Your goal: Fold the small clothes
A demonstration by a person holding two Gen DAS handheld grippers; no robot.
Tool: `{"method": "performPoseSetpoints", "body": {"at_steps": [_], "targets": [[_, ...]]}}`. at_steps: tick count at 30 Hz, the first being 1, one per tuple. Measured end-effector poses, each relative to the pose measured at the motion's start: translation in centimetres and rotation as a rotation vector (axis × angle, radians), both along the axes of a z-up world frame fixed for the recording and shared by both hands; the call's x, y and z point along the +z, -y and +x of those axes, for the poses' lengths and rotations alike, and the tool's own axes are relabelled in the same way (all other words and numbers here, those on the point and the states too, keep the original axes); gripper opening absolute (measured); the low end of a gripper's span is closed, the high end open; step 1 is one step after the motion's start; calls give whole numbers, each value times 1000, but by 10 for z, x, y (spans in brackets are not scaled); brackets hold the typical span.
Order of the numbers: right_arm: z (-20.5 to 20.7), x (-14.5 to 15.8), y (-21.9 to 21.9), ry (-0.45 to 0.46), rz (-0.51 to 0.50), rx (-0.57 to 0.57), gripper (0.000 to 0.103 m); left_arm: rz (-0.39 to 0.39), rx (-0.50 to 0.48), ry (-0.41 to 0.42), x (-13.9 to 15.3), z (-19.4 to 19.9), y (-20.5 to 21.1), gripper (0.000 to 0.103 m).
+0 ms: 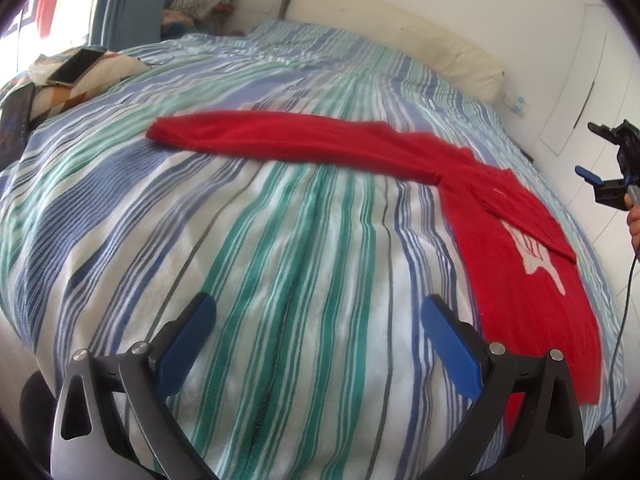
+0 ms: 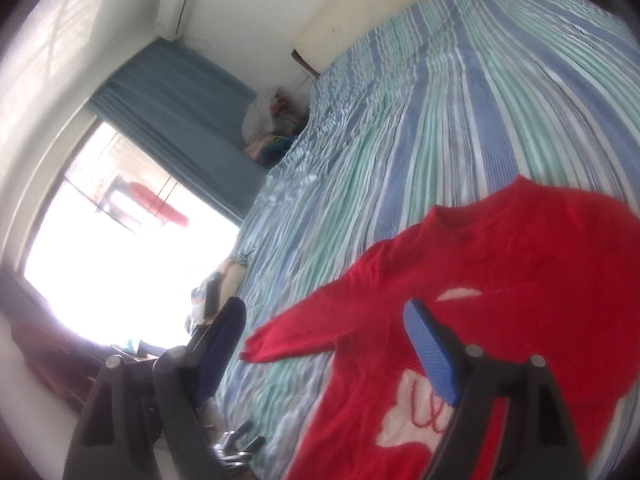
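Note:
A small red long-sleeved sweater (image 1: 516,236) with a white motif lies on the striped bed cover (image 1: 280,240). One sleeve (image 1: 256,136) stretches out to the left across the bed. My left gripper (image 1: 318,316) hovers low over the cover, open and empty, with the sweater's hem just right of its right finger. My right gripper (image 1: 600,168) shows at the far right edge, off the bed's side, held by a hand (image 1: 634,220). In the tilted, blurred right wrist view the right gripper (image 2: 326,320) is open and empty above the sweater (image 2: 500,264); its sleeve (image 2: 304,332) points left.
A phone (image 1: 76,66) rests on a patterned pillow (image 1: 92,80) at the far left, with a dark tablet (image 1: 14,124) beside it. A cream headboard (image 1: 400,32) runs along the back. A pile of clothes (image 1: 204,0) sits by the blue curtain (image 2: 180,120). A bright window (image 2: 120,260) is behind.

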State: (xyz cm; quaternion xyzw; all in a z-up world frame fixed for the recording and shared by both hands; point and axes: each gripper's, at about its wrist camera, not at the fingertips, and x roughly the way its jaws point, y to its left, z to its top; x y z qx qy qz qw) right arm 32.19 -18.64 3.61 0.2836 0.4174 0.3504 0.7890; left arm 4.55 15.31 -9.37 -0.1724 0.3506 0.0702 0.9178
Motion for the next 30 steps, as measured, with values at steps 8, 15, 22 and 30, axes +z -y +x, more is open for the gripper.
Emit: {"method": "performPoseSetpoints", "body": {"at_steps": [8,15,22,30], "targets": [[-50,-80,88,-113,-265,-100,81,-46,-18,21,21,7,3,102],[-122,-111,173,-9,-519,-373,81,23,-20,82,48,37,8,102],[-159,-120,237,9,-578,-609,82,8,27,74,33,86,3,102],[-164,-141,239,61,-557,-623,93,115,-14,-75,-25,106,12,103]]}}
